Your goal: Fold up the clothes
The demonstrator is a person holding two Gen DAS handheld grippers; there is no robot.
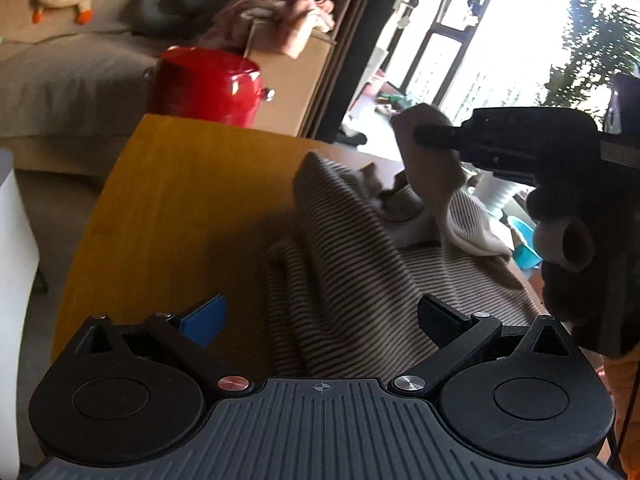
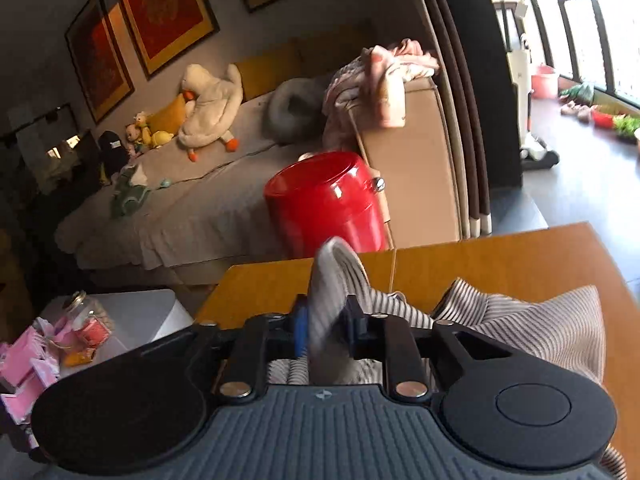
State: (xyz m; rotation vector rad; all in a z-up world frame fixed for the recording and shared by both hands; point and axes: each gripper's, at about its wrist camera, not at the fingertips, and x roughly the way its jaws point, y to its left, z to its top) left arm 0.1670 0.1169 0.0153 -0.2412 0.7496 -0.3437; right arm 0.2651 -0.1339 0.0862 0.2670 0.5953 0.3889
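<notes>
A beige striped garment lies crumpled on the yellow wooden table. My left gripper is open and empty, low over the garment's near edge. My right gripper is shut on a pale cuff or hem of the garment and holds it lifted above the table. In the left wrist view the right gripper shows at the right, with the pinched cloth hanging from it. The rest of the striped garment trails to the right in the right wrist view.
A red metal bin stands beyond the table's far edge, next to a cardboard box with pink clothes. A sofa with plush toys lies behind. A white side table with a jar is at the left.
</notes>
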